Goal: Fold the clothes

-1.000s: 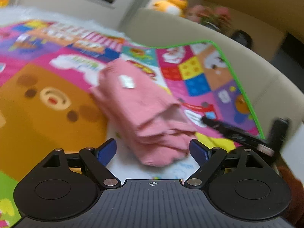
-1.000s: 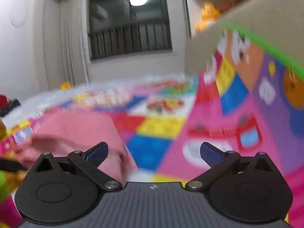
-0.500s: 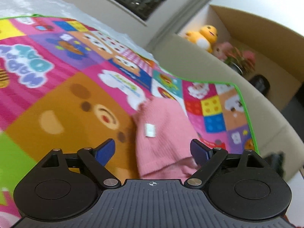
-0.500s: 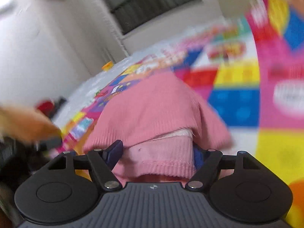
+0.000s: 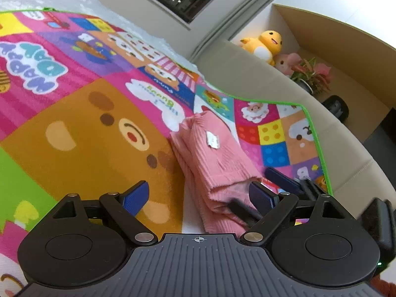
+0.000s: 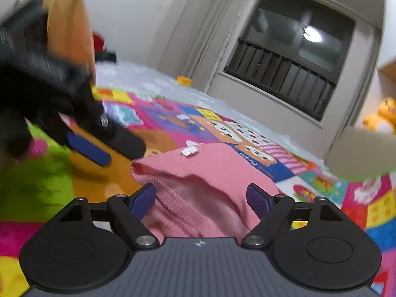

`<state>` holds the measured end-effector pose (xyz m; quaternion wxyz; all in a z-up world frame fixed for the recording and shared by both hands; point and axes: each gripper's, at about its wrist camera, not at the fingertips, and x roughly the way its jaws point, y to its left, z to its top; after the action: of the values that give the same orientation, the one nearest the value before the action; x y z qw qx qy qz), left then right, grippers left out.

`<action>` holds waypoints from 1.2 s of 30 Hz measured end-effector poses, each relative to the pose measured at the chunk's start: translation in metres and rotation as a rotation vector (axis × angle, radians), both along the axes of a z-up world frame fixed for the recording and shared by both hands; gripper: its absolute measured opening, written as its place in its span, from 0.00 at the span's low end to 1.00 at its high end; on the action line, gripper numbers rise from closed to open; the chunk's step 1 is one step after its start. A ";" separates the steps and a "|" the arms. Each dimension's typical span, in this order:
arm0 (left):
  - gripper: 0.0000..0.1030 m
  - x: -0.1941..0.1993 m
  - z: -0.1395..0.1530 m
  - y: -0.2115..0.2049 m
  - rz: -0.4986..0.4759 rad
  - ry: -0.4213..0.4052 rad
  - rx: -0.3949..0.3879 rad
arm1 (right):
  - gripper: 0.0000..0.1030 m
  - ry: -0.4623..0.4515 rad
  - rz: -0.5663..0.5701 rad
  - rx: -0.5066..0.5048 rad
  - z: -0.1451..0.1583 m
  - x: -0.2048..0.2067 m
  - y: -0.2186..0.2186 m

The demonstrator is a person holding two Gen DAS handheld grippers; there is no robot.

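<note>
Both grippers closed in on folded pink garment (image 5: 217,158) at frame centre; left gripper (image 5: 199,195) released, right gripper (image 6: 201,198) spread around its edge on play mat (image 5: 74,128).

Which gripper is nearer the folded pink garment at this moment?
Right. The right gripper has its open fingers straddling the pink garment at its near end. The left gripper, also open, sits beside it over the play mat.

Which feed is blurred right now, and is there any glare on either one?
Right wrist view: the left gripper at upper left is motion-smeared, the pink garment fairly sharp; a lamp reflection glares in the window. Left wrist view: mostly sharp, with fisheye bending at the edges.
</note>
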<state>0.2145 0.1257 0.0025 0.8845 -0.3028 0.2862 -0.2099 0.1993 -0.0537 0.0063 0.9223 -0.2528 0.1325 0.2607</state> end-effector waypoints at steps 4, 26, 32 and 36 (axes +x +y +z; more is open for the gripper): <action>0.90 -0.007 0.000 0.011 0.016 -0.002 -0.003 | 0.21 -0.021 -0.028 -0.058 0.005 0.017 -0.001; 0.63 0.052 -0.003 -0.055 -0.116 0.133 0.057 | 0.66 0.193 0.043 0.137 0.029 -0.016 -0.084; 0.30 0.058 0.014 -0.079 -0.205 0.066 -0.108 | 0.66 0.259 -0.221 0.359 0.035 0.003 -0.153; 0.30 0.065 0.006 -0.100 -0.191 0.106 -0.003 | 0.66 0.234 -0.285 0.439 0.040 0.010 -0.176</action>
<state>0.2794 0.0262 0.0087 0.8435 -0.2863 0.3598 -0.2775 0.2089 -0.2296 0.0458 0.9607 0.0059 0.2125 0.1783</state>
